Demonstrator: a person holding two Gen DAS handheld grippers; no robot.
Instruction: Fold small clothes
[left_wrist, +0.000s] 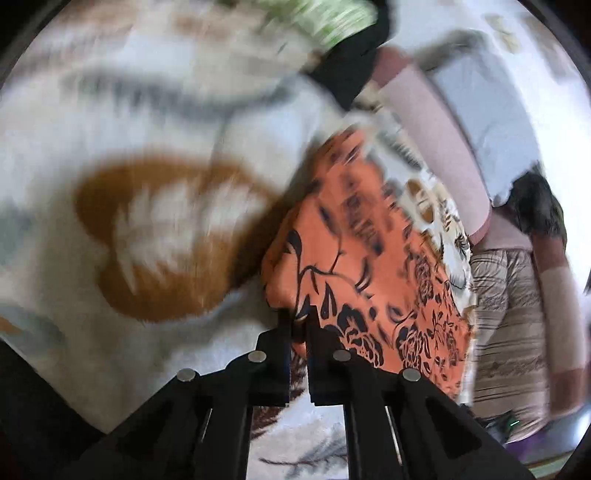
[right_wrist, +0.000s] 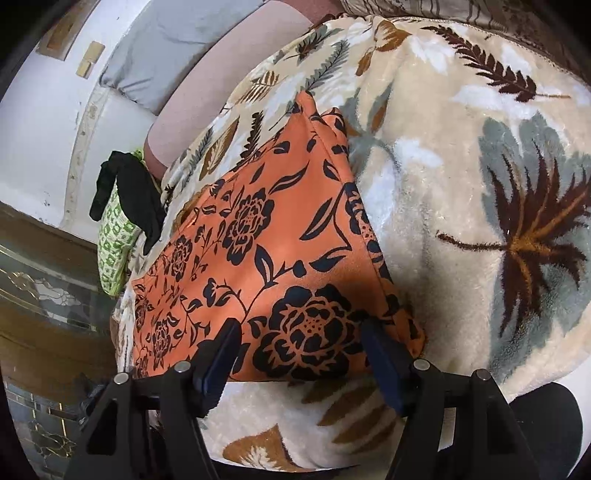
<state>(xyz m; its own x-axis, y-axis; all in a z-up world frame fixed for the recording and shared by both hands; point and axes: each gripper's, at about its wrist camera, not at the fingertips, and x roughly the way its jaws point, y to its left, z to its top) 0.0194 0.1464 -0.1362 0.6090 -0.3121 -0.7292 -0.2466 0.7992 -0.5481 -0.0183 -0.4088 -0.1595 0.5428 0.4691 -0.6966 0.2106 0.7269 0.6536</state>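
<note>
the left gripper (left_wrist: 300, 325) pinches an edge of the orange floral garment (right_wrist: 258, 258), which lies on the leaf-print blanket (right_wrist: 461, 177); the right gripper (right_wrist: 299, 343) hovers wide open over its near hem. a hasty pull could drag the thin cloth askew across the plush pile. beyond the garment, a grey pillow (right_wrist: 166, 55) and white wall (right_wrist: 44, 129)

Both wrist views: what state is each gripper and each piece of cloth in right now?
left gripper: shut on the orange floral garment, fingers pinching an edge.
right gripper: open, fingers spread over the garment's near edge.
orange floral garment: partly folded, lying on the blanket, one edge lifted by the left gripper.
leaf-print blanket: spread out under the garment.
black garment: crumpled, unfolded, beside the blanket's far edge.
green patterned cloth: bunched under the black garment.
</note>
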